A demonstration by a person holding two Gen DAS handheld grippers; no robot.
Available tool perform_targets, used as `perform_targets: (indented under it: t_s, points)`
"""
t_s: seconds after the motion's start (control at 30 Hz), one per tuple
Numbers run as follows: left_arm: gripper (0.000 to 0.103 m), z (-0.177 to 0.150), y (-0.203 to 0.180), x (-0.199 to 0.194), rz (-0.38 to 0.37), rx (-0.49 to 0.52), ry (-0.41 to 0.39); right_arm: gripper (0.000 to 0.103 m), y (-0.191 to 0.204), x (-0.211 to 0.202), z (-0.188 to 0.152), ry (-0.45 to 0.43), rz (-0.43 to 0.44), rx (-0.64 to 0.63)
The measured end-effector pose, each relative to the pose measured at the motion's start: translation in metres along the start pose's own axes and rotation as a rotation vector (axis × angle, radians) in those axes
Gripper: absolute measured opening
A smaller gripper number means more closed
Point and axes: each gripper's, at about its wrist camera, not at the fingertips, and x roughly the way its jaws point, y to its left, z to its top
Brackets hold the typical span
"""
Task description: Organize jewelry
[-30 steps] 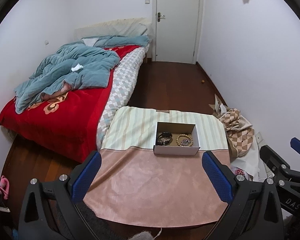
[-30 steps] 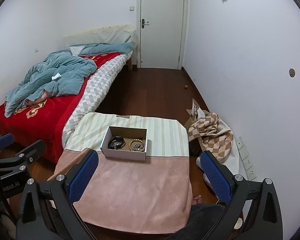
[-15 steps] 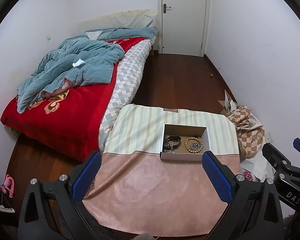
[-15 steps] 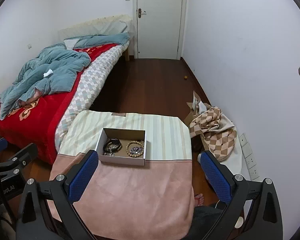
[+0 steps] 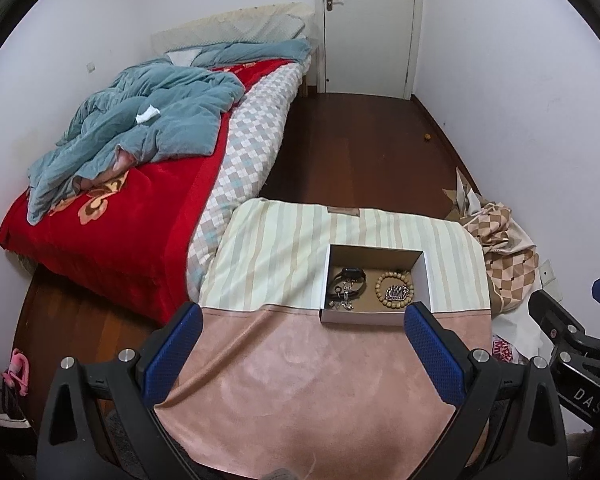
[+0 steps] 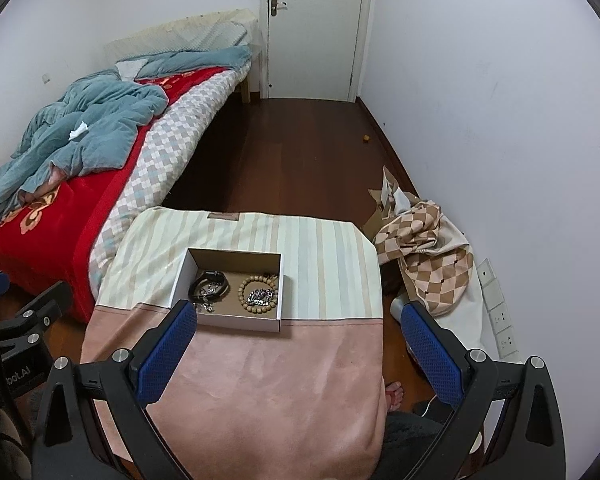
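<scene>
Jewelry sits in the open cardboard box on the cloth-covered surface: a black watch, a wooden bead bracelet and a silver chain. Compared with one second ago, both cameras show the box larger and lower in view: both tongs have advanced toward it. Left tongs and right tongs are spread wide, holding nothing. Judgement: approach phase; no item is grasped yet.

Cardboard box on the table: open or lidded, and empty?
Open, not empty: the box has no lid; a bead bracelet and dark watch lie inside.
</scene>
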Motion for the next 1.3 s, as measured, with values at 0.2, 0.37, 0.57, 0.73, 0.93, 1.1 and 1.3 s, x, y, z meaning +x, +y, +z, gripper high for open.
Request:
perform_targets:
  t_s: [0.2,0.37,0.57,0.73,0.93,1.1,1.3]
  points:
    - [0.103,-0.0017,-0.0016,0.0067,0.001,0.0,0.015,0.103,-0.0013,0.008,-0.0029,0.017,-0.006,0.001]
    - [0.103,-0.0009,-0.002,0.0077,-0.001,-0.002,0.018,0.103,0.0001,0.0093,-0.003,0.021,-0.007,-0.001]
    - [0.103,-0.0011,-0.0024,0.0071,-0.006,-0.004,0.017,0.103,0.0015,0.01,-0.0041,0.023,-0.006,-0.004]
    - [0.103,-0.0014,-0.0026,0.0066,-0.005,-0.003,0.017,0.103,0.0018,0.0088,-0.0054,0.023,-0.004,-0.004]
    - [0.103,-0.0023,-0.0034,0.0065,-0.006,0.003,0.014,0.103,0.0029,0.0088,-0.0066,0.023,-0.001,-0.005]
    - [0.103,-0.0036,-0.0031,0.0049,-0.007,0.005,0.013,0.103,0.0035,0.0086,-0.0079,0.023,-0.003,-0.005]
    - [0.103,-0.0049,-0.0029,0.0037,-0.009,0.005,0.015,0.103,0.0042,0.0078,-0.009,0.025,-0.001,-0.007]
